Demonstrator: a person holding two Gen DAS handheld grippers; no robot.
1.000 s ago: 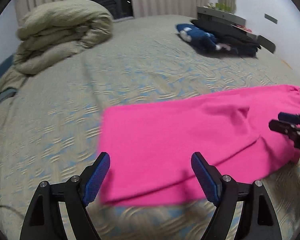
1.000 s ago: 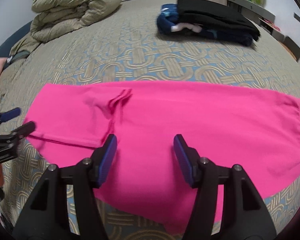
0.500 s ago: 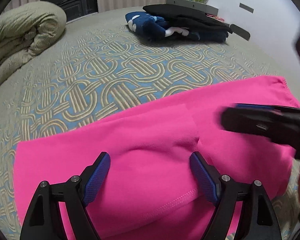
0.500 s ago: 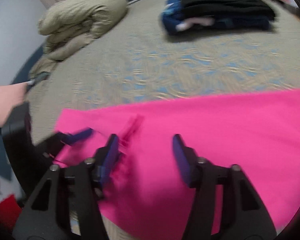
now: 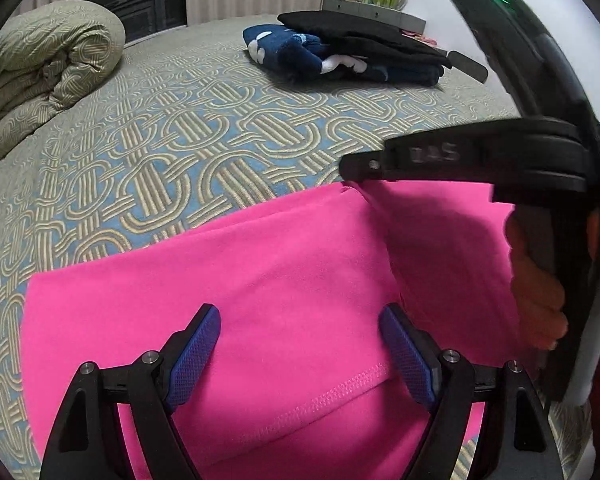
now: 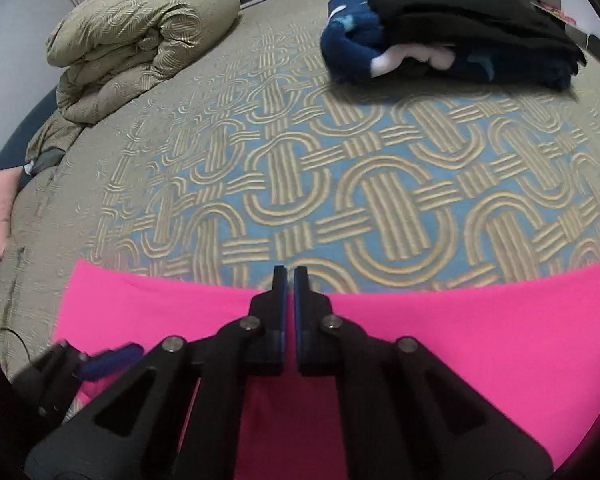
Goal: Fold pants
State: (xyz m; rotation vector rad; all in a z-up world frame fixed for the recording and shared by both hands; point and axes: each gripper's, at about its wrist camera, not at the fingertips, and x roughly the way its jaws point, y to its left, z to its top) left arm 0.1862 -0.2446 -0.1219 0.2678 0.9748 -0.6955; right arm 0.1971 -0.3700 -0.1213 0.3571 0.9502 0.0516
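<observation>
The right gripper [image 6: 288,276] is sitting at lower centre of its own view, its jaws clenched on the far edge of the pants [image 6: 440,340]. In the left view the same tool is reaching in from the right, and the pink cloth is puckering right under its tip, so a pinch of fabric seems to be caught, though how many layers cannot be told. The left gripper [image 5: 300,350] is hanging released at the bottom of its view, its blue pads [image 5: 194,356] spread wide over a stitched hem with nothing between them.

The pants are lying flat across the lower half of both views on the patterned bed [image 6: 380,184]. A hand [image 5: 536,296] is showing at the right edge of the left view, wrapped around the right tool's handle.

Farther out, a rolled quilt [image 6: 140,40] is lying at upper left, and a pile of dark clothes [image 6: 460,28] at upper right, well apart from the pants.

The main risk here is a thin grip: if only the top layer is pinched, lifting would likely peel it off and leave the lower one behind, skewing the fold. With the left gripper holding nothing, a one-sided pull could also drag the whole garment over the bed instead of folding it. The two tools are working close together and could knock.
</observation>
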